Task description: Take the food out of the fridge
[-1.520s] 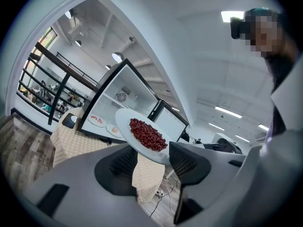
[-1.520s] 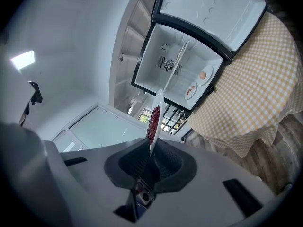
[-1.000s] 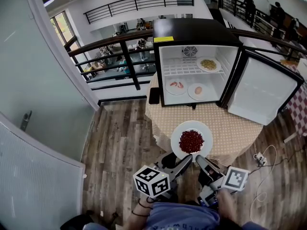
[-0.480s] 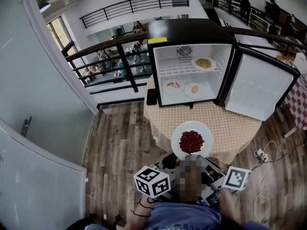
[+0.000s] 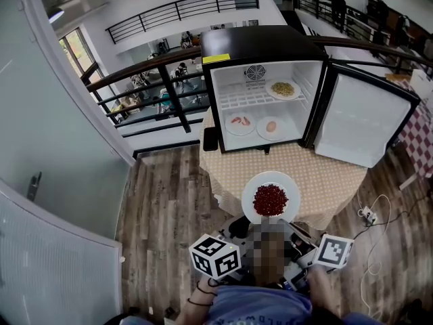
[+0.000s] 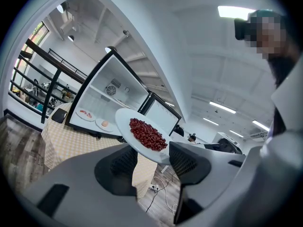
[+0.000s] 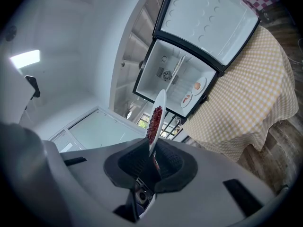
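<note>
**Reporter:** How far along was the job when this was taken?

**Me:** One plate out and three to go, by my reckoning. On the left, my left hand-held gripper [image 6: 154, 161] stood with its jaws wide apart and gripped nothing. The white plate [image 5: 249, 193] showed between them, though I could not tell whether its rim brushed a pad.

**Reporter:** So where was that plate?

**Me:** It was outside the fridge [image 5: 264, 42], held in the air at the near edge of the checked tabletop [image 5: 318, 181] and not set down. It was heaped with small dark-red pieces [image 5: 270, 199]. Just to its right, my right hand-held gripper [image 7: 152, 157] had its jaws drawn narrow on the plate's rim, and that grip carried it.

**Reporter:** And what was inside?

**Me:** The fridge stood at the back of the tabletop with its door [image 5: 362, 124] swung open to the right. On its floor, going left to right, sat a plate with pink bits [image 5: 233, 130] and then a plate with one pale round piece [image 5: 264, 133]. On the wire shelf above, toward the right, sat a plate of noodles [image 5: 295, 93].

**Reporter:** What was left to do?

**Me:** As I judged it, I had to put the held plate down on the tabletop and then fetch those three.
</note>
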